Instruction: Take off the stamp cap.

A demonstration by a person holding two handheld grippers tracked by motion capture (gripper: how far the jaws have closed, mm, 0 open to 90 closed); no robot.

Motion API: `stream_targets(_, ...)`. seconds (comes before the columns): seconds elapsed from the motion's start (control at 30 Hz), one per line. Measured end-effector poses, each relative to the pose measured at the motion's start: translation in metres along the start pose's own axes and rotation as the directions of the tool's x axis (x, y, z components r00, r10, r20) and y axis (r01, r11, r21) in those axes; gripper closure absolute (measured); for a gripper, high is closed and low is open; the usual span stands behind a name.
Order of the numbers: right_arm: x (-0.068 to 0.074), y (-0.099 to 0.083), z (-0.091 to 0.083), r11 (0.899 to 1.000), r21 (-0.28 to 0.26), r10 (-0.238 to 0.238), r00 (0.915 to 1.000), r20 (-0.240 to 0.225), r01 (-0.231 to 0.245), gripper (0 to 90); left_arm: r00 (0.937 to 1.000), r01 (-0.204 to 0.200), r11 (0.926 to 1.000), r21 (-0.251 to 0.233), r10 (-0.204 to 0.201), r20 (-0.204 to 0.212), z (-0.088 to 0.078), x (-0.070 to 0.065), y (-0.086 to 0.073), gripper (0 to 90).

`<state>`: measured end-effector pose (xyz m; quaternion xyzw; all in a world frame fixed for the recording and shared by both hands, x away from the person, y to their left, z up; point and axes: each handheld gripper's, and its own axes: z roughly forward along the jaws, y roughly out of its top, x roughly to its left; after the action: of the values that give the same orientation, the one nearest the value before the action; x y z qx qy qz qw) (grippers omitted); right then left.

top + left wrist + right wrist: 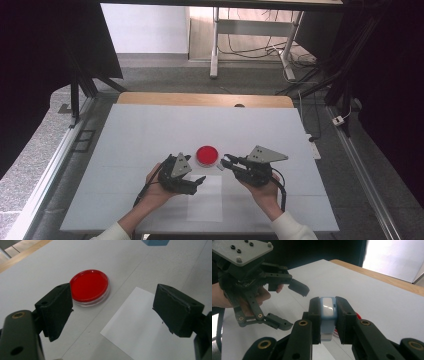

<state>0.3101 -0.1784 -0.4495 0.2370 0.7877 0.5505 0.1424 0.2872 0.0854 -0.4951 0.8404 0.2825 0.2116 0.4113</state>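
The right claw (327, 315) is clamping a small blue block (327, 311) at frame centre; the left claw (112, 312) is gaping apart above the bench (37, 272), near the red dish (89, 286).

Dish (206, 155) btwn both tongs, paper (206, 198) before it.

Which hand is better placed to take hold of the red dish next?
Left. The left gripper has its jaws open and the red dish lies just ahead of them on the table. The right gripper is already shut on a small blue block.
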Motion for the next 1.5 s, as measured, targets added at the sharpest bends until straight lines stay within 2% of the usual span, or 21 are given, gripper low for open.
stream_targets(0.1, 0.0, -0.001, 0.0, 1.0, -0.007, 0.001, 1.0, 0.007, -0.001, 74.6, 1.0, -0.007, 1.0, 0.002, 0.007, 0.006, 0.002, -0.001, 0.002, 16.5)
stream_targets(0.23, 0.001, -0.001, -0.001, 0.999, -0.04, -0.014, 0.9998, 0.013, 0.015, 74.6, 0.9999, -0.002, 1.0, -0.001, 0.002, 0.014, 0.005, -0.003, 0.004, 16.7)
stream_targets(0.37, 0.002, -0.001, -0.001, 0.998, -0.051, -0.022, 0.9996, 0.016, 0.022, 74.6, 0.9997, 0.006, 1.0, -0.005, -0.006, 0.022, 0.008, -0.003, 0.006, 16.8)
stream_targets(0.9, 0.004, -0.003, 0.005, 0.999, -0.039, -0.009, 0.9999, 0.012, 0.009, 74.6, 0.9994, 0.007, 0.9999, -0.013, -0.007, 0.033, 0.018, -0.007, 0.013, 17.7)
stream_targets(1.23, 0.004, -0.005, 0.008, 0.999, -0.042, 0.01, 0.9997, 0.022, -0.009, 74.5, 0.9996, 0.02, 0.9996, -0.02, -0.019, 0.023, 0.024, -0.009, 0.017, 20.4)
stream_targets(1.5, 0.005, -0.005, 0.011, 0.999, -0.044, 0.015, 0.9996, 0.025, -0.014, 74.6, 0.9997, 0.012, 0.9996, -0.025, -0.011, 0.022, 0.029, -0.014, 0.021, 21.9)
